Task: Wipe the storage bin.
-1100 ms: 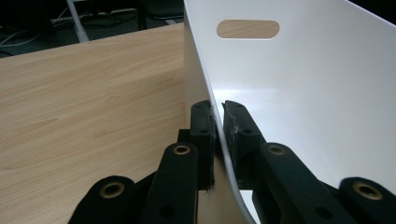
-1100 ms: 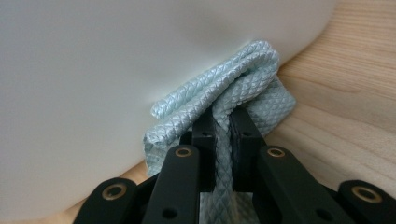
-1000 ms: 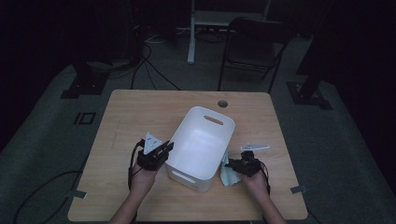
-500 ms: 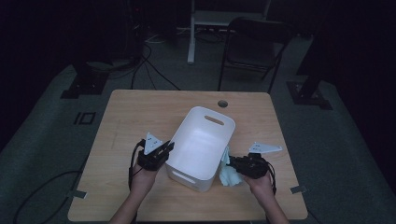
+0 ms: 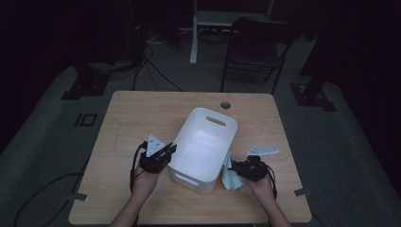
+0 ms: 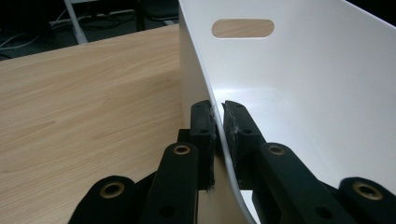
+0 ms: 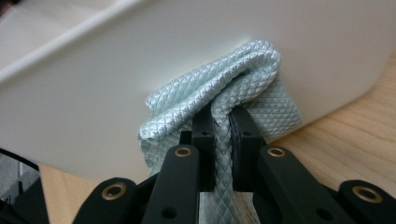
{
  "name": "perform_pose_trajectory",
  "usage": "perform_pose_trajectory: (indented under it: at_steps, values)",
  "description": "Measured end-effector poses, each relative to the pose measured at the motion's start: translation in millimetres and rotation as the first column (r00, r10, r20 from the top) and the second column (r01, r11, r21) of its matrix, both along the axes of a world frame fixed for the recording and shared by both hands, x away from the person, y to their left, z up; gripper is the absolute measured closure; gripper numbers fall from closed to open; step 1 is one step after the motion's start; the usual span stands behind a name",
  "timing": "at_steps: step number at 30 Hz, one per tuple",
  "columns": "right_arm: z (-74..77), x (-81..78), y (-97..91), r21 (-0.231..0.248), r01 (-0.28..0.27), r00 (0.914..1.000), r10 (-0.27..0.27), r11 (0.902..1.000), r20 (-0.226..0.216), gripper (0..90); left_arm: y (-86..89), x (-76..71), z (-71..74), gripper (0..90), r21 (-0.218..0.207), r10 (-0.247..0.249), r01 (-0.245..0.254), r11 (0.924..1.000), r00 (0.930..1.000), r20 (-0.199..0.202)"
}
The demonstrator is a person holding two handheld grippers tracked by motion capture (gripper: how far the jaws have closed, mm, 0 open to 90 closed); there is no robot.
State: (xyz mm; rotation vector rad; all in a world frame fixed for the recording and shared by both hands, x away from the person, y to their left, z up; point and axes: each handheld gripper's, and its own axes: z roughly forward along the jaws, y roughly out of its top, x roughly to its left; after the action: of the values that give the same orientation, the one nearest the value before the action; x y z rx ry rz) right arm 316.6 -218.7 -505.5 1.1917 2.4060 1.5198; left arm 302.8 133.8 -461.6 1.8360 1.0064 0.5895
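1. Where the high view is taken first, two forearms are seen entering from the bottom edge, each stretched forward over the wooden table. The left gripper is held low at the left wall of the white bin, its jaws pointed toward the bin, with the grey plate tilted on top. The right gripper is held at the bin's right side, its jaws turned leftward toward the bin, and a pale green cloth is seen hanging from it against the bin's outer wall.

2. When the left gripper view is considered, the left gripper is found clenched on the bin's thin wall, one jaw outside and one inside. The wall's rim is seen running away from the camera, toward a slot handle in the far end wall.

3. When the right gripper view is considered, the right gripper is found clamped on a fold of the quilted cloth, which is bunched above the jaws and pressed against the bin's outer wall, just above the table.
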Motion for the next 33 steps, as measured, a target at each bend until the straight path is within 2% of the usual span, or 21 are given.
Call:
perform_pose_trajectory:
  at_steps: [8,11,14,16,18,20,24,25,26,28,31,33]
  values:
    - [-17.9,10.2,1.2,-0.067,0.015,0.999,-0.018,0.9976,-0.04,82.7,-0.4,-0.7,-0.1,82.5,0.003,0.004,-0.004,1.0,1.0,0.003]
    - [-30.2,15.8,5.5,-0.145,0.018,0.9978,-0.027,0.9892,-0.06,82.8,-0.8,-1.0,-0.2,82.6,0.003,0.01,-0.01,0.9999,0.9999,0.003]
    - [-36.2,19.7,3.9,-0.122,0.021,0.9934,-0.034,0.9923,-0.11,82.9,-0.8,-1.6,-0.5,82.6,-0.004,0.025,-0.025,0.9997,0.9997,0.003]
    - [-32.3,16.7,4.4,-0.12,0.021,0.9934,-0.035,0.9925,-0.11,82.9,-1.5,-2.3,-0.8,82.7,-0.009,0.04,-0.04,0.9992,0.9992,0.002]
    - [-27.0,11.8,4.2,-0.105,0.019,0.995,-0.029,0.9943,-0.095,82.9,-1.8,-2.8,-0.9,82.9,-0.011,0.048,-0.048,0.9988,0.9989,0.003]
    - [-19.9,2.8,1.8,-0.061,0.008,0.9969,-0.013,0.9981,-0.078,82.9,-2.8,-3.4,-0.6,82.9,-0.005,0.051,-0.051,0.9987,0.9987,0.003]
    - [-4.5,-17.7,-3.2,-0.006,-0.012,0.9993,0.012,0.9999,-0.036,83.0,-3.9,-3.8,-0.6,82.8,-0.006,0.051,-0.051,0.9987,0.9987,0.003]
    - [2.5,-24.6,-4.6,0.02,-0.015,0.9998,0.015,0.9997,-0.008,82.9,-4.1,-3.6,-0.6,82.8,-0.005,0.05,-0.05,0.9987,0.9987,0.002]
    - [2.5,-24.6,-4.6,0.02,-0.015,0.9998,0.015,0.9997,-0.008,82.9,-4.1,-3.6,-0.6,82.8,-0.005,0.05,-0.05,0.9987,0.9987,0.002]
    - [17.8,-34.7,-5.0,0.088,-0.031,0.999,0.028,0.9957,0.034,82.9,-4.1,-3.5,-0.5,82.7,-0.004,0.047,-0.047,0.9989,0.9989,0.003]
    - [28.3,-40.0,0.7,0.099,-0.049,0.9963,0.042,0.9939,0.074,82.8,-4.2,-3.5,-0.3,82.8,0.002,0.038,-0.038,0.9993,0.9993,0.004]
    - [26.8,-39.9,6.4,0.065,-0.034,0.9959,0.029,0.9973,0.085,82.8,-3.6,-2.7,0.1,82.8,0.005,0.023,-0.023,0.9997,0.9997,-0.001]
